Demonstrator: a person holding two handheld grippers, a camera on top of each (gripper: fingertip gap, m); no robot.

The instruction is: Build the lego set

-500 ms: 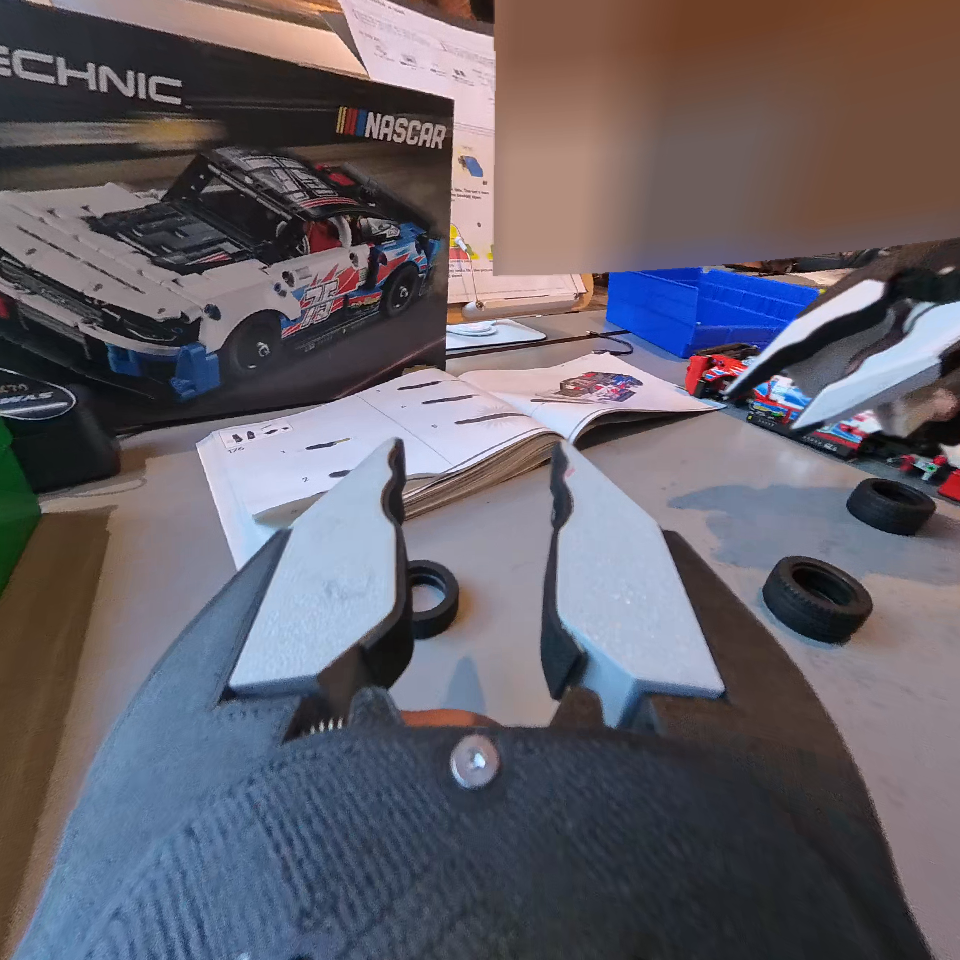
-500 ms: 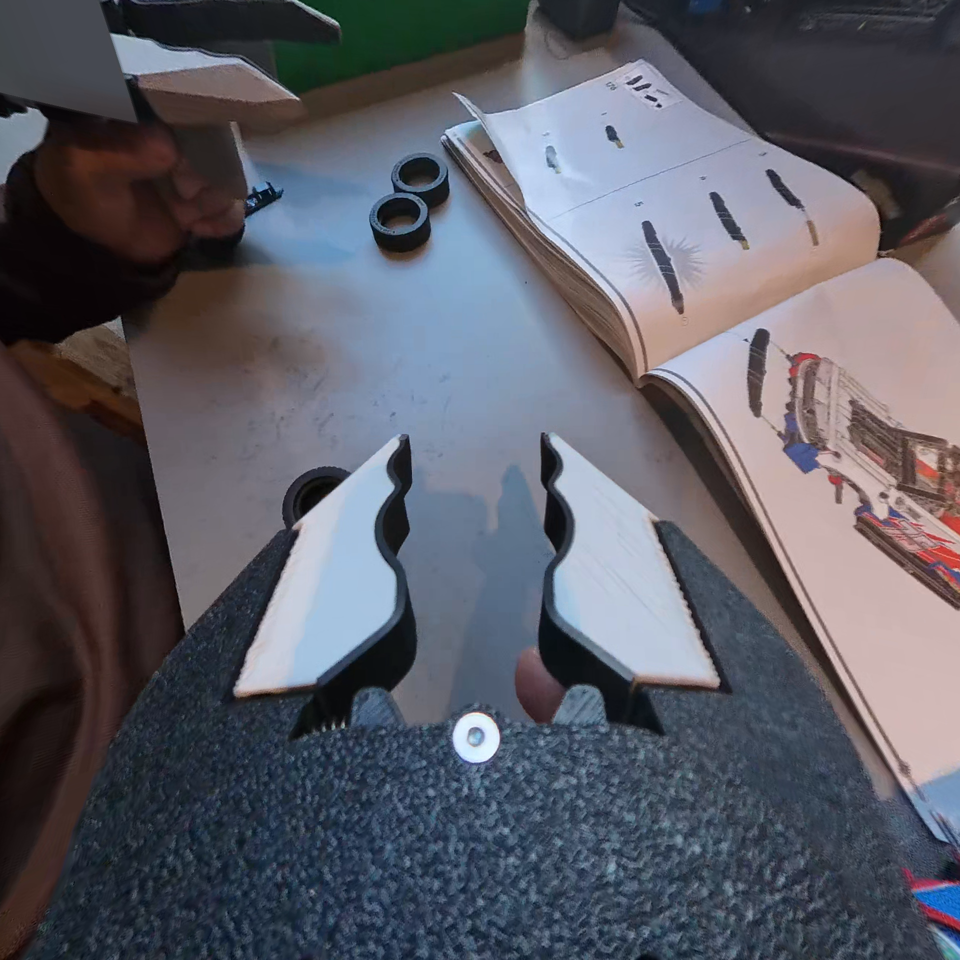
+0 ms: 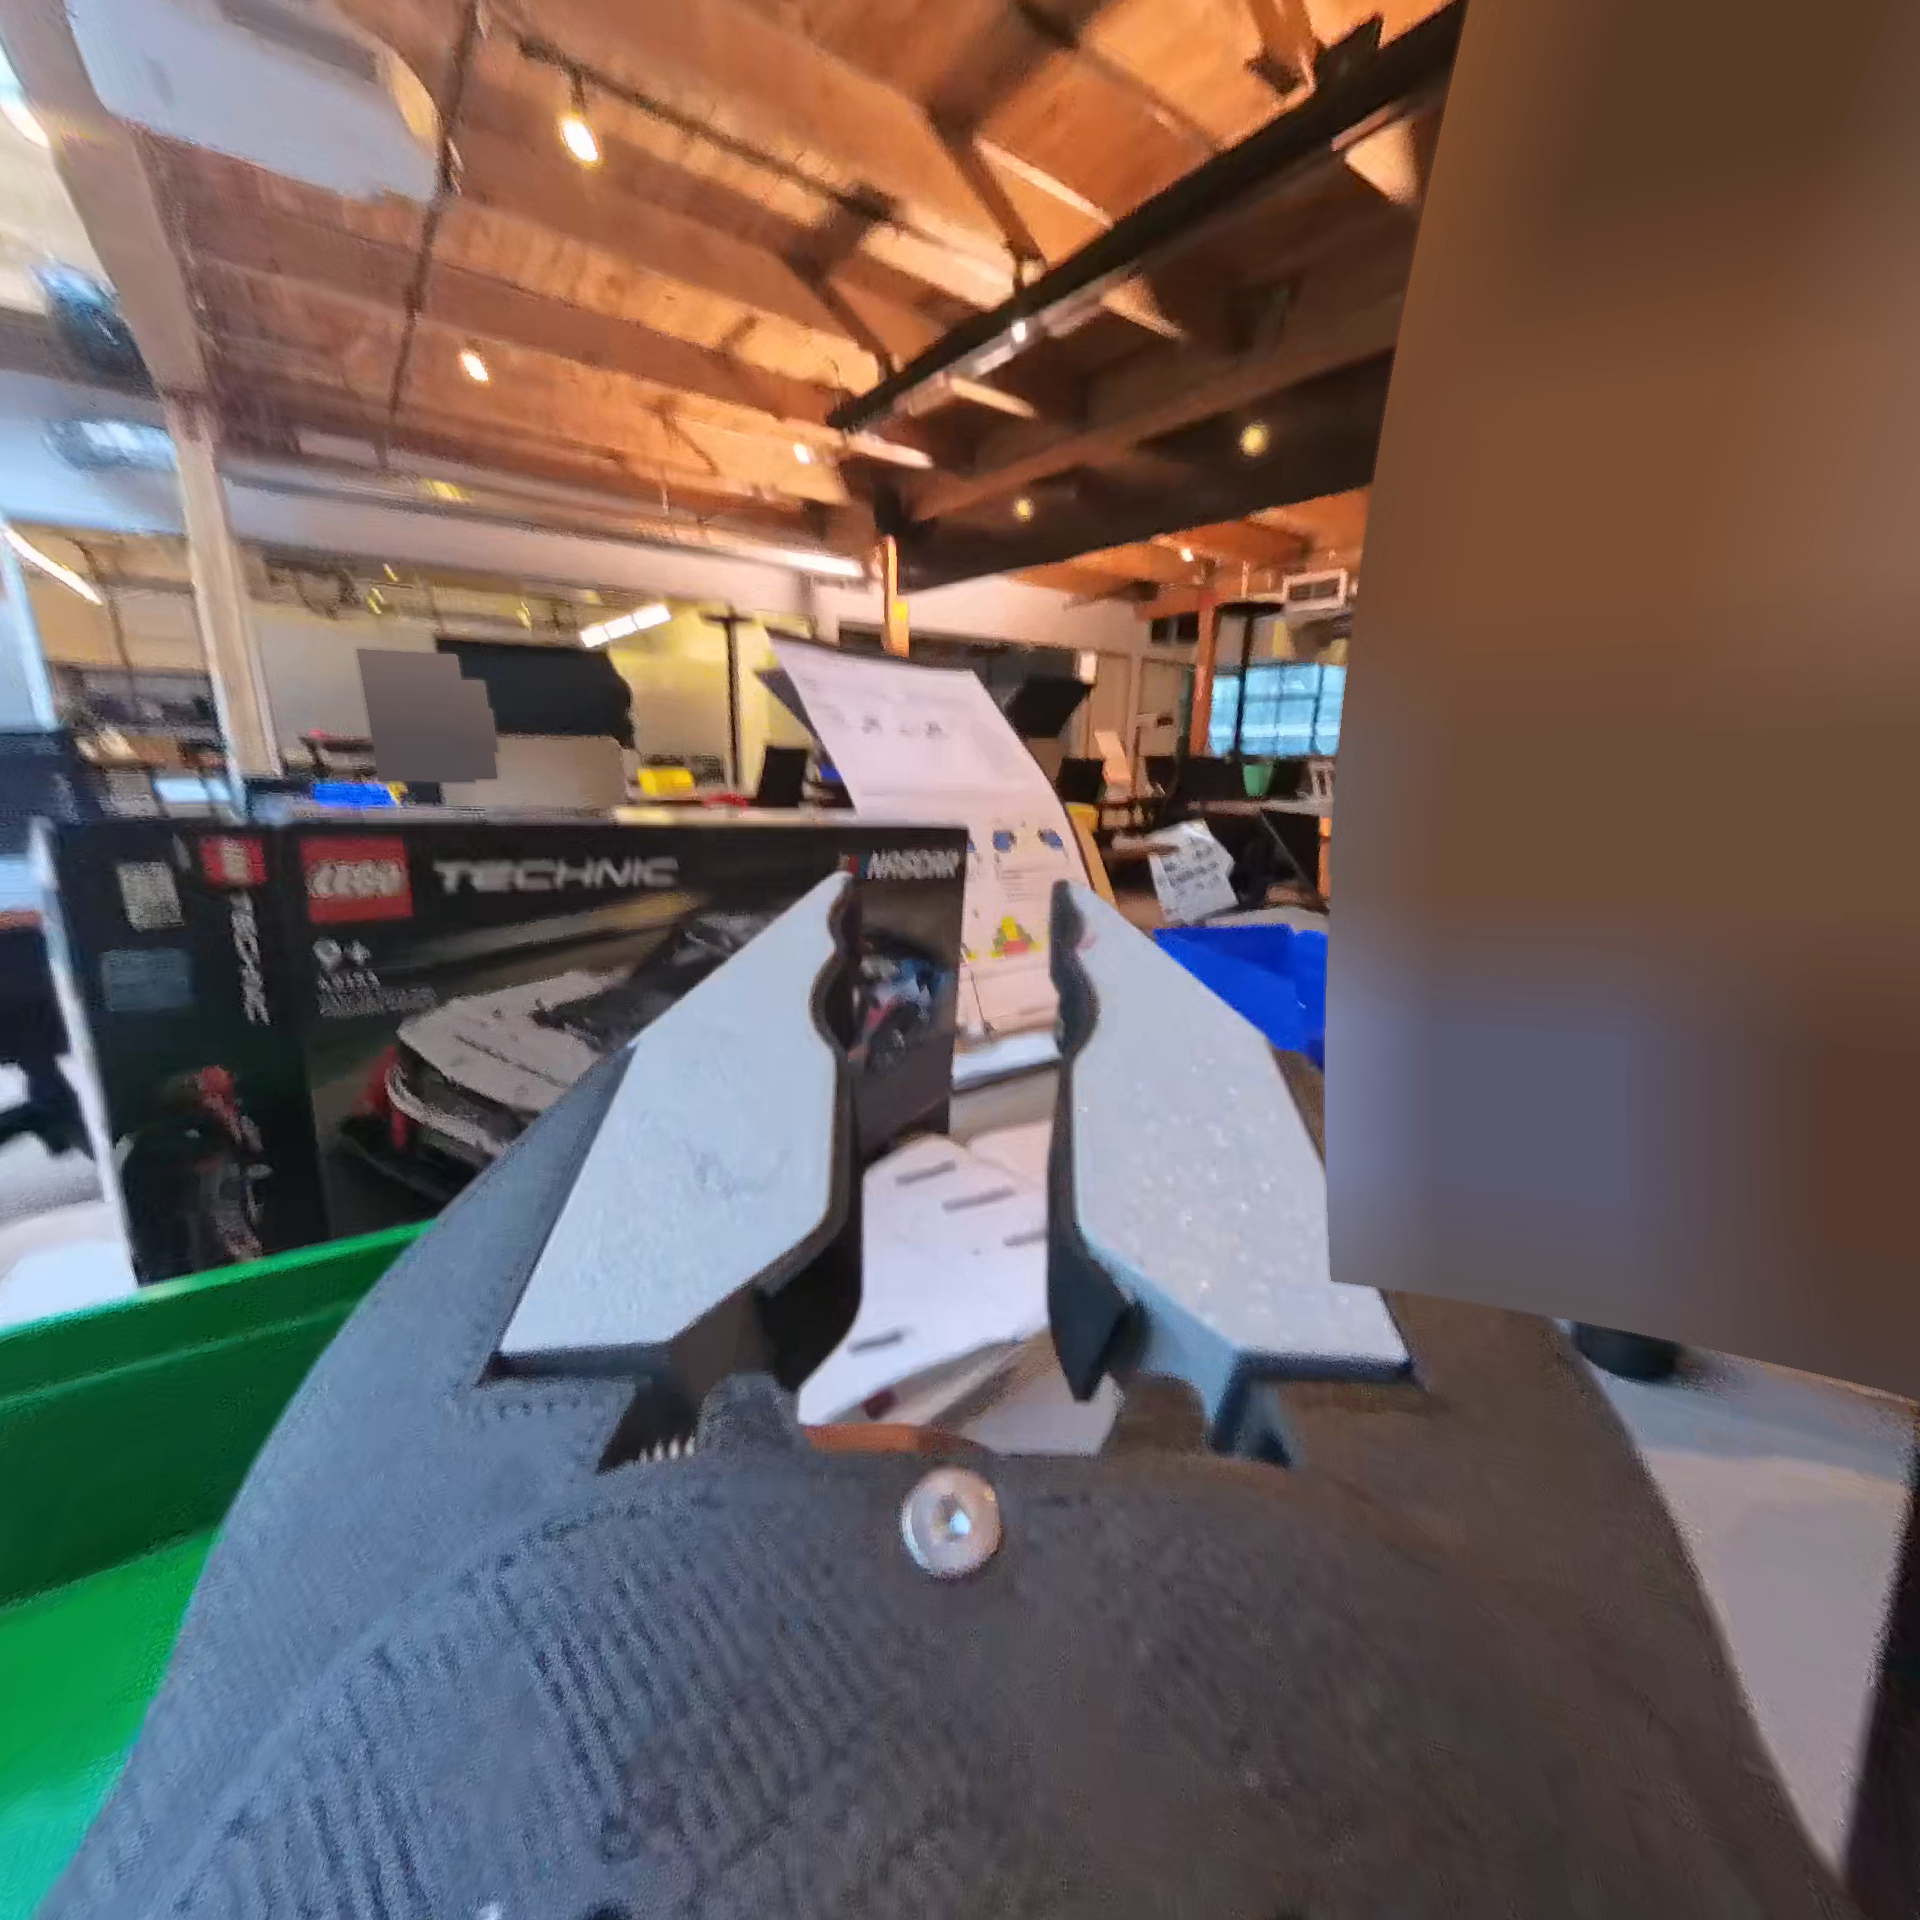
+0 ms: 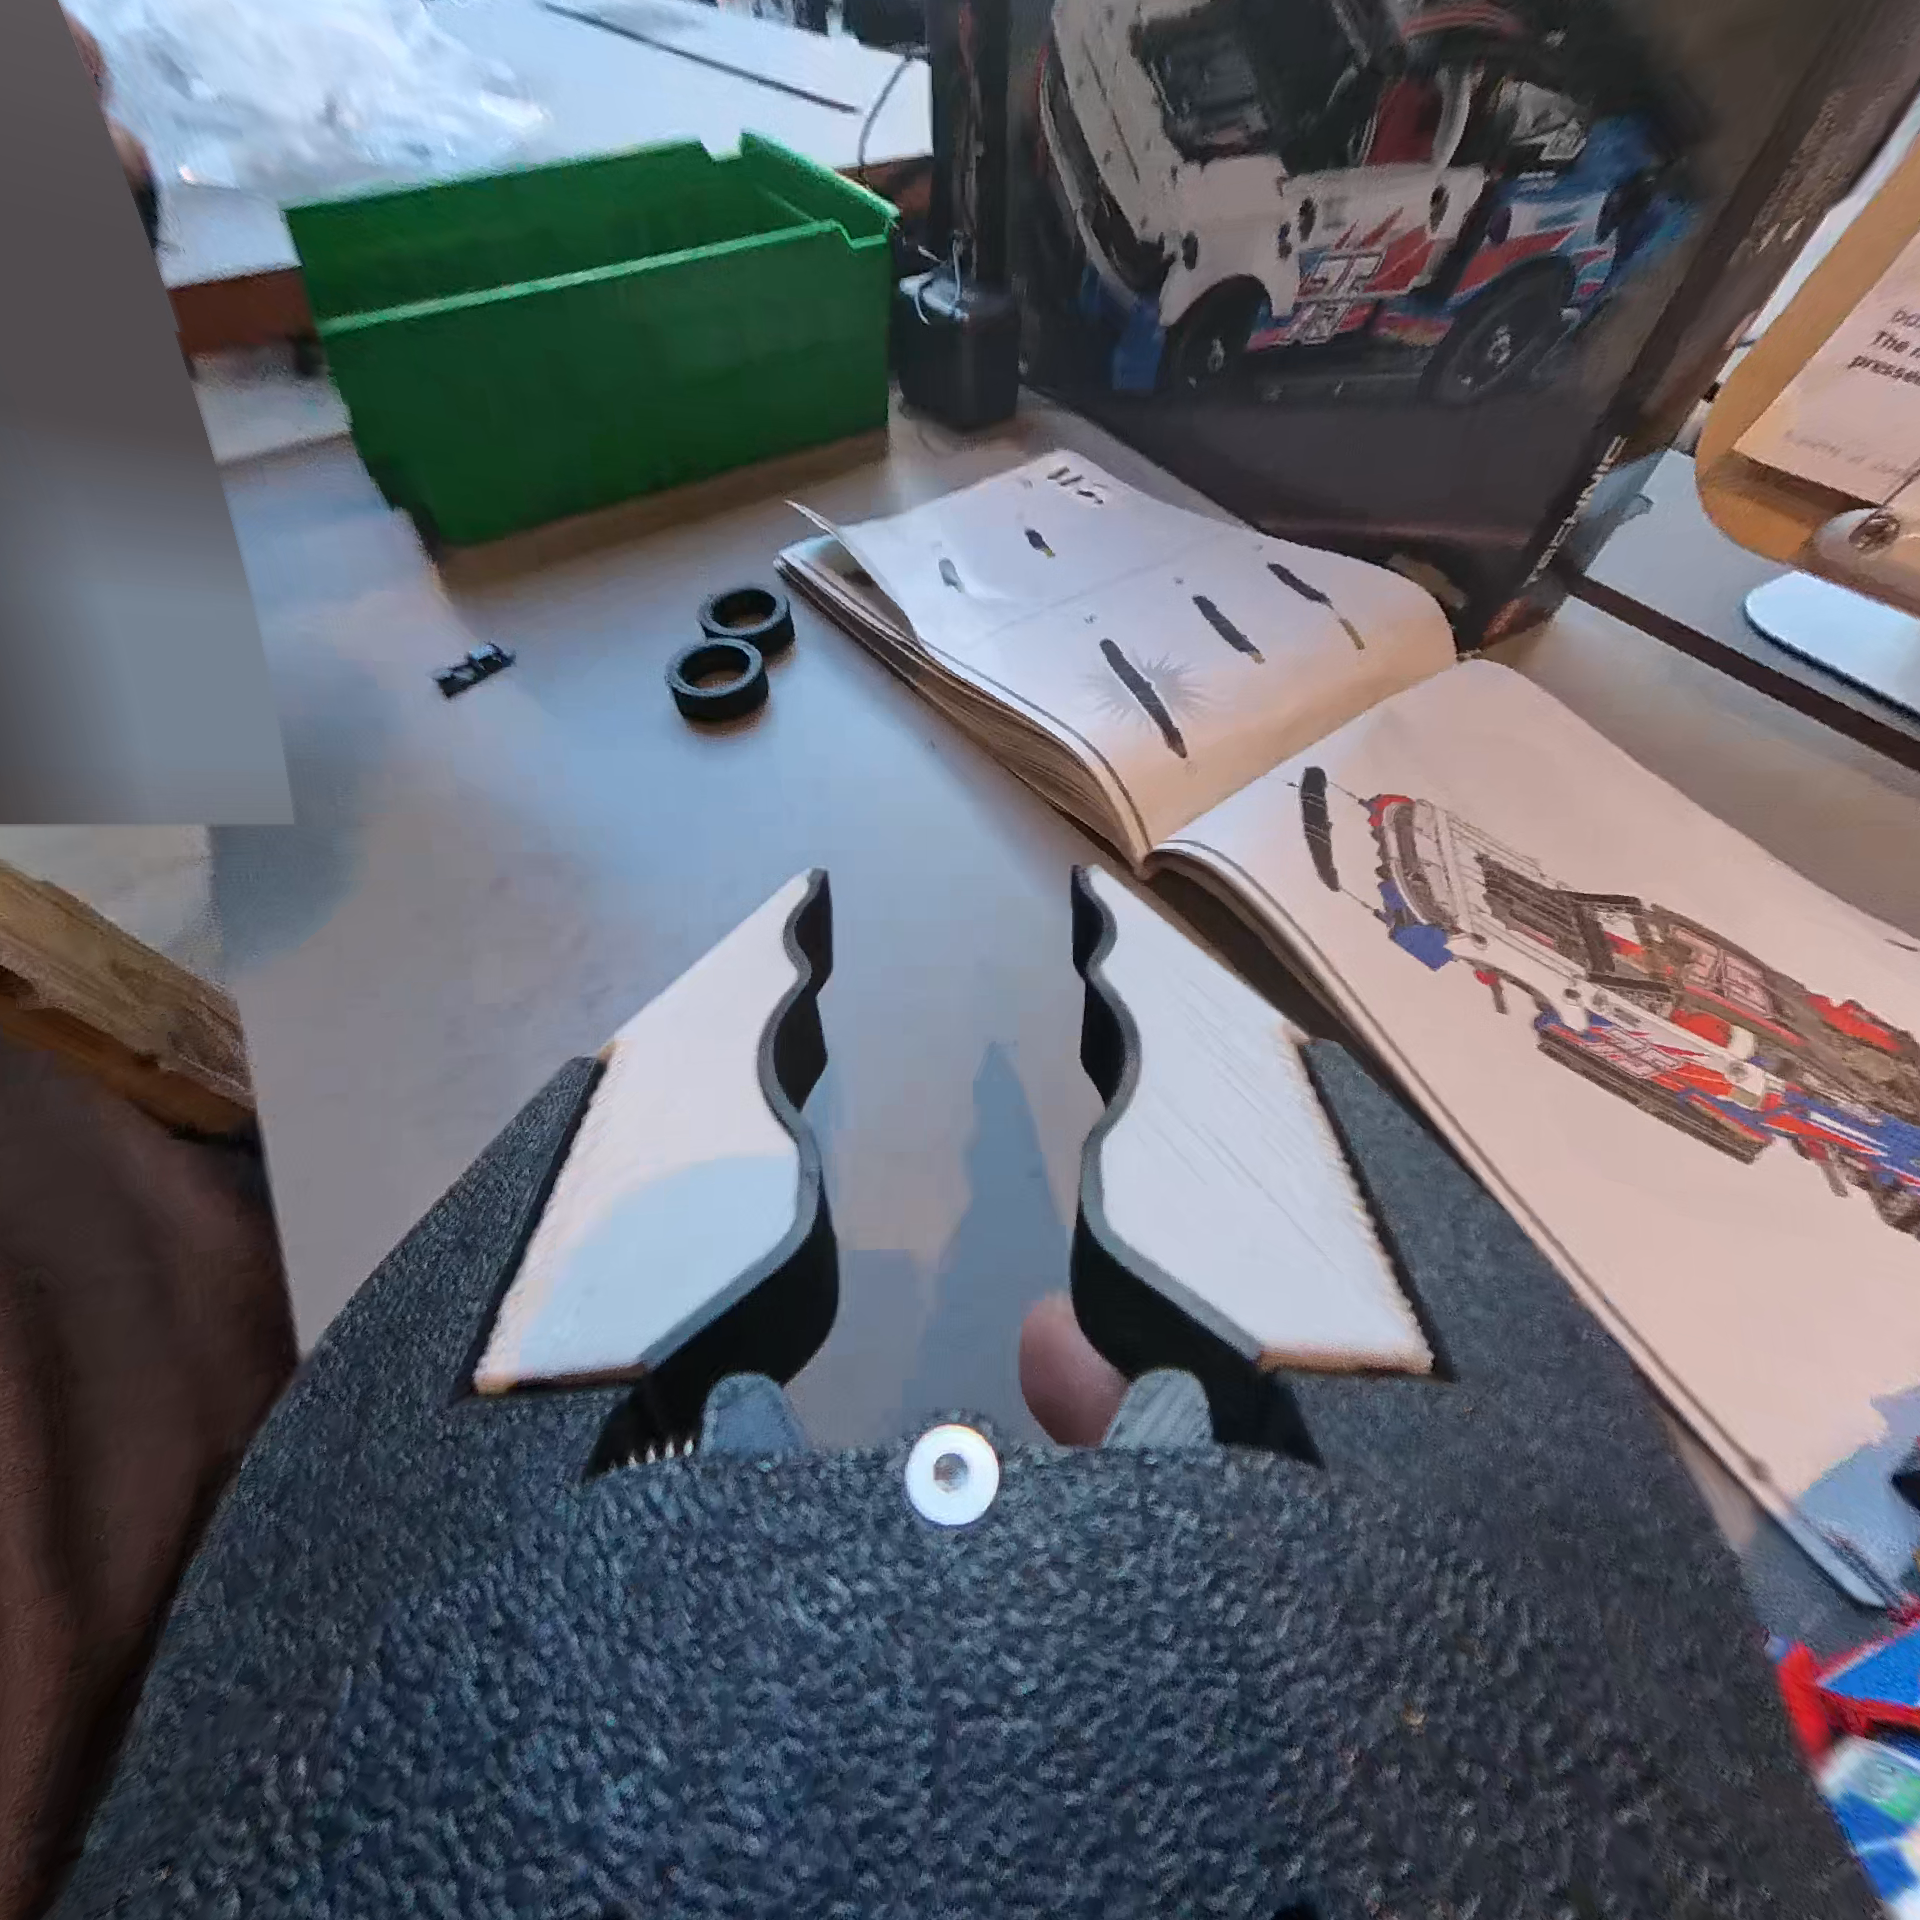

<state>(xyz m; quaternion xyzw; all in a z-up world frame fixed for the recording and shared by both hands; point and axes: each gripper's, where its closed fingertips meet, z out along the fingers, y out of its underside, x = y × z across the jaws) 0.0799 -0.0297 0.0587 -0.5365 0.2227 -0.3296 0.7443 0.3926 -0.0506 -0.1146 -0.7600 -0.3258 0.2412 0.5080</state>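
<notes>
A: How are the two grippers seen?

B: The left gripper (image 3: 951, 914) is raised and pointed level across the room, so the wooden ceiling (image 3: 727, 260) is taken in above it. Its jaws are parted and nothing is held between them. The right gripper (image 4: 951, 899) is aimed down at the grey table (image 4: 582, 883), jaws likewise apart and empty.

A: Where is the set found?

B: The box (image 3: 582, 997), with a race car pictured on it, is stood upright at the back of the table. The instruction booklet (image 4: 1195, 675) is laid open just in front of it. Two black tires (image 4: 732, 649) are placed side by side, touching, left of the booklet, and a small black piece (image 4: 473, 668) is seen near them. A part-built red, white and blue model (image 4: 1849, 1704) is glimpsed at the lower right edge of the right wrist view.

A: Anything else?

B: A green bin (image 4: 603, 332) is set at the far left of the table, and a blue bin (image 3: 1247, 977) is seen beyond the booklet.
</notes>
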